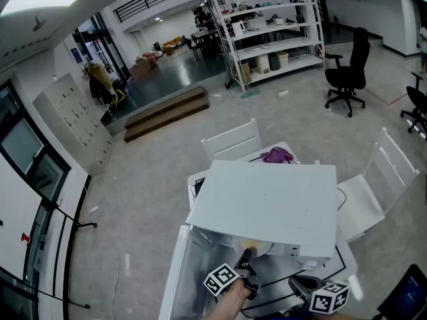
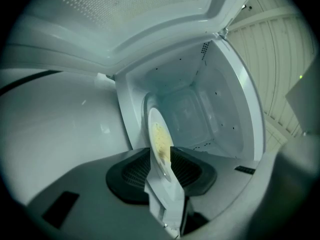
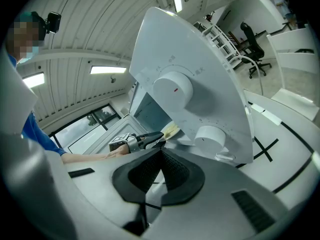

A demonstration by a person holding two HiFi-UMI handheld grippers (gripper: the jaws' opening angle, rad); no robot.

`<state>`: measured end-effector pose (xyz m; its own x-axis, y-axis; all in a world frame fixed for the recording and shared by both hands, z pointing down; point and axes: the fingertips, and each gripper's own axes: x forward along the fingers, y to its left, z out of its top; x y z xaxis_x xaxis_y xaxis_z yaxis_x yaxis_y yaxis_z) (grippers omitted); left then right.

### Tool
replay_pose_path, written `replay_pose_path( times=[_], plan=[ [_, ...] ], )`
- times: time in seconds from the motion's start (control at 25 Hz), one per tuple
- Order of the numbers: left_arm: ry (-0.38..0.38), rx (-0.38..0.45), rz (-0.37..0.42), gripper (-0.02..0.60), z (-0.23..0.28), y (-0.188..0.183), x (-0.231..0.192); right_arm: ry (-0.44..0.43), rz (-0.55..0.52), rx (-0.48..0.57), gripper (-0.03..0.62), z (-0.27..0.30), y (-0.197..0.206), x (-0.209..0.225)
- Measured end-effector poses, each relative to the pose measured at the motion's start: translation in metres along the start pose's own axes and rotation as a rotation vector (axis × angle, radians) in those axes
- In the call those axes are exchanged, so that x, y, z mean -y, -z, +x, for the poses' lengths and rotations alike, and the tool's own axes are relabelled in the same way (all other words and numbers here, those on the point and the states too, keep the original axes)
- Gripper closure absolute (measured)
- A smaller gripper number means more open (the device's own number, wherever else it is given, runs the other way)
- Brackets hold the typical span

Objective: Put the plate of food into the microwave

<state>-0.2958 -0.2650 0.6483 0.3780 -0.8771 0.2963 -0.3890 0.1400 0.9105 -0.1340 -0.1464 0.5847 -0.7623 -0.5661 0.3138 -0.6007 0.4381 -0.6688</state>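
White plate [image 2: 155,120], round, yellowish food [image 2: 160,141] spread over its middle. Seen edge-on, pinched at its rim between the jaws of the left gripper [image 2: 161,159]. Held at the mouth of the microwave [image 1: 270,202], front part already over the cavity opening. White microwave, boxy, standing on the white tabletop [image 1: 347,259] marked with black lines. Door [image 1: 190,269] swung wide open to the left. Cavity [image 2: 200,114] pale, small vent holes in its walls. Two round white knobs [image 3: 172,89] on the front panel, one above the other, upper one larger.
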Motion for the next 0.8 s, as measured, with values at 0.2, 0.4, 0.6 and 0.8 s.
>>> replay_pose_path(
  times=[0.2, 0.4, 0.6, 0.8],
  plan=[
    [-0.015, 0.0, 0.134, 0.472, -0.006, 0.001, 0.003, -0.008, -0.001, -0.003, 0.594, -0.001, 0.001, 0.0],
    [-0.046, 0.012, 0.274, 0.472, -0.014, 0.001, 0.005, -0.011, -0.003, -0.003, 0.594, -0.004, 0.002, -0.001],
    [-0.107, 0.021, 0.525, 0.472, -0.028, 0.002, 0.007, -0.012, -0.006, -0.006, 0.594, -0.009, 0.006, -0.002],
    [-0.148, 0.003, 0.824, 0.472, -0.033, 0.005, 0.017, -0.016, -0.012, -0.016, 0.594, -0.008, 0.009, -0.002]
  ],
)
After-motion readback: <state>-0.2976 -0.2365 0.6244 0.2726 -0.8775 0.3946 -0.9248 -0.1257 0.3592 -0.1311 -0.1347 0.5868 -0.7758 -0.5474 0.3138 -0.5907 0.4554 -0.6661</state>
